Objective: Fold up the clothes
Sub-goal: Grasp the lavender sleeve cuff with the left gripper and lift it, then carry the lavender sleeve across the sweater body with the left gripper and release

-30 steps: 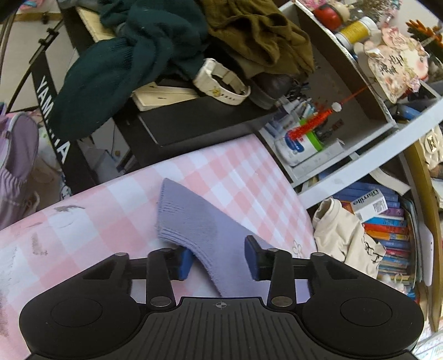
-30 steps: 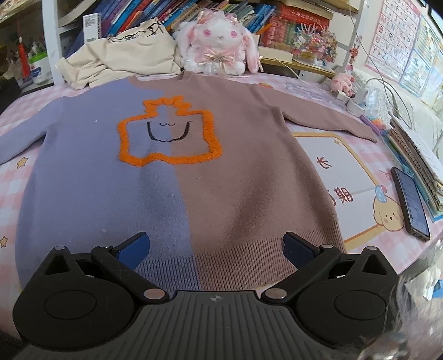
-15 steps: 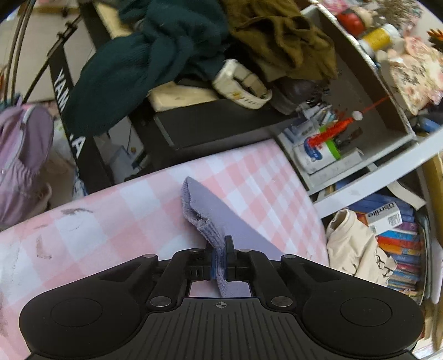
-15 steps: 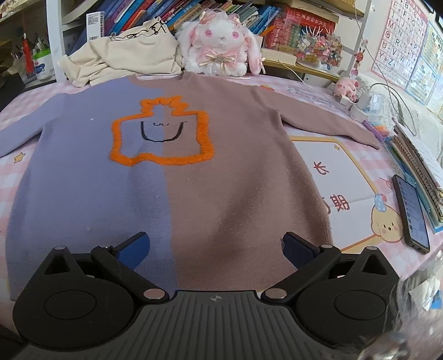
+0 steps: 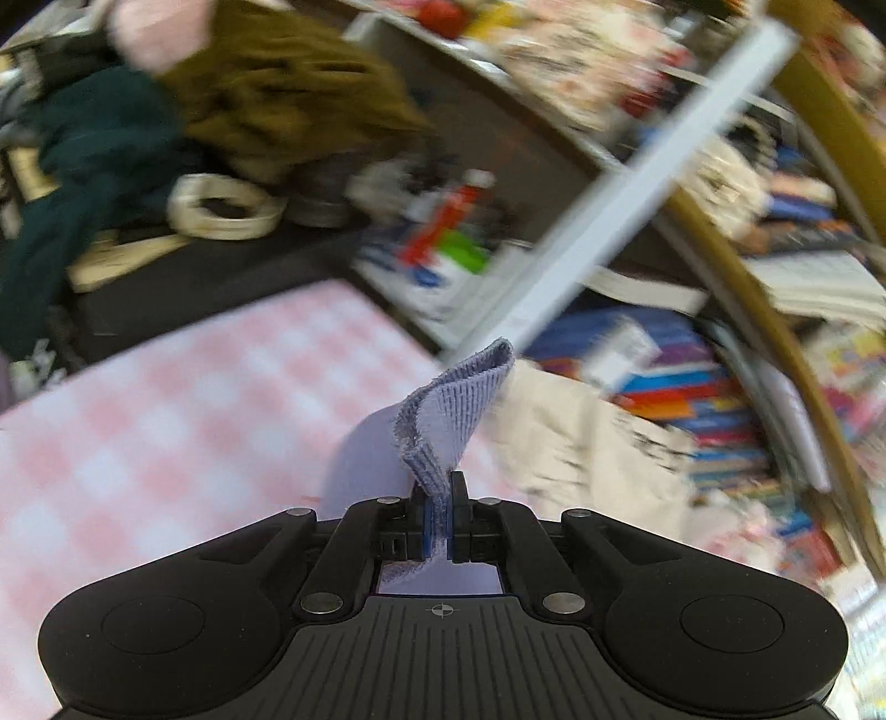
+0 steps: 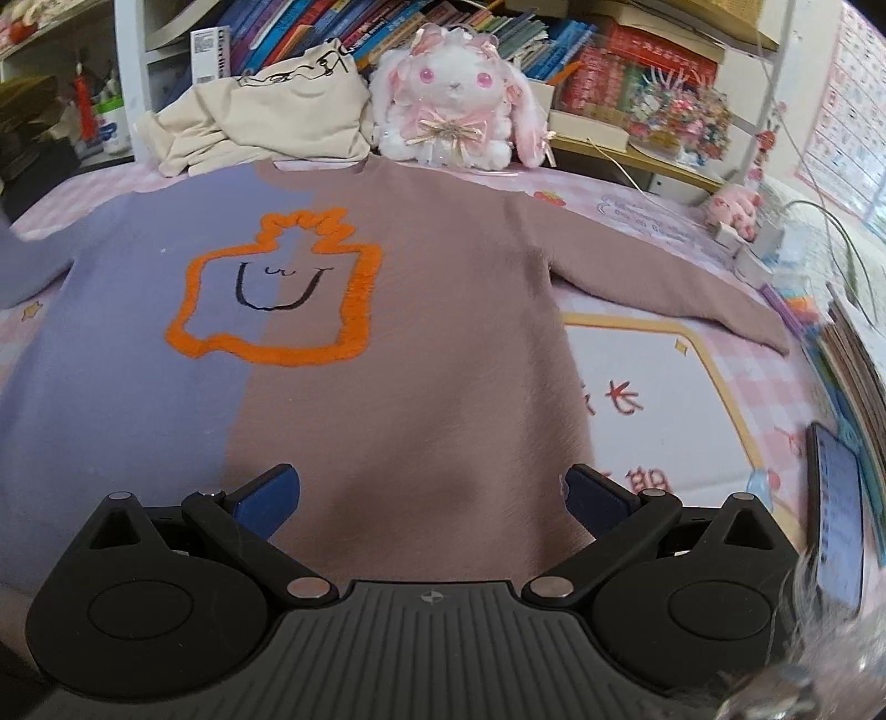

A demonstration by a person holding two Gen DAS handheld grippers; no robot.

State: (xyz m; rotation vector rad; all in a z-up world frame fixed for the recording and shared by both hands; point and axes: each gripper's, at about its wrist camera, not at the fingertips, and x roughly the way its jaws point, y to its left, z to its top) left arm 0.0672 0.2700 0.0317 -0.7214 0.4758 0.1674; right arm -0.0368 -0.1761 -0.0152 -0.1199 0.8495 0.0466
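Observation:
A half lilac, half mauve sweater (image 6: 343,354) with an orange outlined face lies flat on the pink checked cloth (image 6: 692,399), sleeves spread. My left gripper (image 5: 438,523) is shut on the ribbed lilac cuff (image 5: 454,410) of the left sleeve and holds it lifted above the cloth (image 5: 166,421). My right gripper (image 6: 432,493) is open and empty, low over the sweater's mauve lower half. The mauve sleeve (image 6: 664,288) reaches out to the right.
A cream garment (image 6: 266,116) and a white plush rabbit (image 6: 454,94) sit beyond the collar, before shelves of books (image 6: 498,27). A phone (image 6: 839,509) and stacked notebooks (image 6: 853,354) lie at the right. Dark green and olive clothes (image 5: 232,105) are piled at the left.
My left gripper closed on the lilac cuff, lifted it off the cloth and is swinging right, blurring the view. My right gripper moved forward over the sweater, still open.

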